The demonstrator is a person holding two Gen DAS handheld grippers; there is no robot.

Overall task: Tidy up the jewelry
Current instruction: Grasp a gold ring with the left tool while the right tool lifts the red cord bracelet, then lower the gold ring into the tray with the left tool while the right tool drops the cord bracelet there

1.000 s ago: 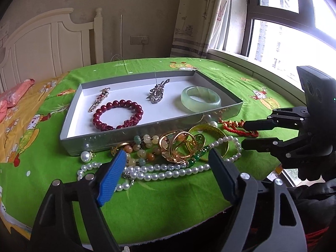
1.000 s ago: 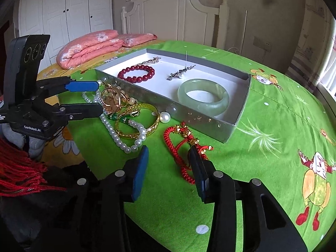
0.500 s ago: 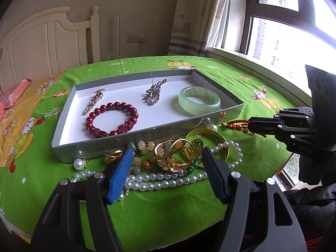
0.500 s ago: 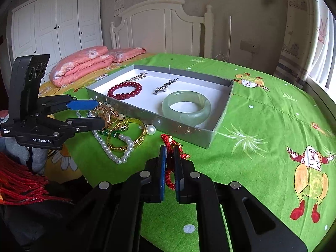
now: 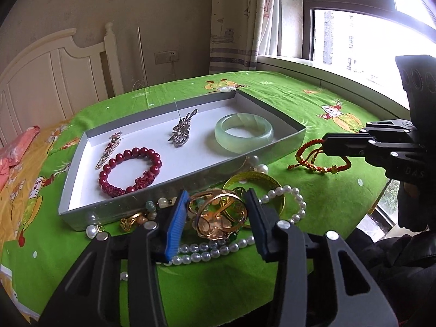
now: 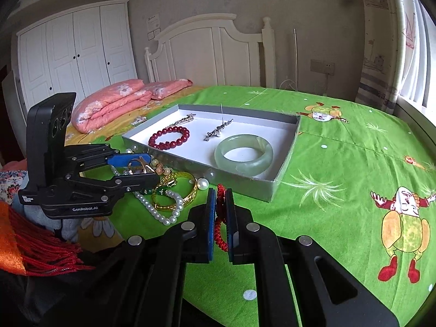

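My left gripper (image 5: 216, 193) straddles a cluster of gold bangles (image 5: 218, 215) in the loose pile in front of the grey tray (image 5: 163, 199). Its jaws are closing, and the pads stand right at the cluster's sides. My right gripper (image 6: 220, 207) is shut on a red cord bracelet (image 6: 218, 234), which trails onto the green cloth (image 5: 313, 160). In the tray lie a jade bangle (image 5: 243, 133), a red bead bracelet (image 5: 130, 171), a silver brooch (image 5: 182, 130) and a silver clip (image 5: 109, 150). A pearl necklace (image 5: 207, 256) and a gold-green bangle (image 5: 253, 182) lie around the cluster.
The green cartoon bedcover (image 6: 340, 163) drops away near both grippers. A pink quilt (image 6: 109, 109) and a white headboard (image 6: 212, 51) lie behind the tray. An orange cloth with red fringe (image 6: 32, 245) sits under my left hand. A window (image 5: 354, 27) is to the right.
My left gripper moved in over the pile and its jaws narrowed around the gold bangles. My right gripper went from open to shut on the red cord bracelet and rose a little.
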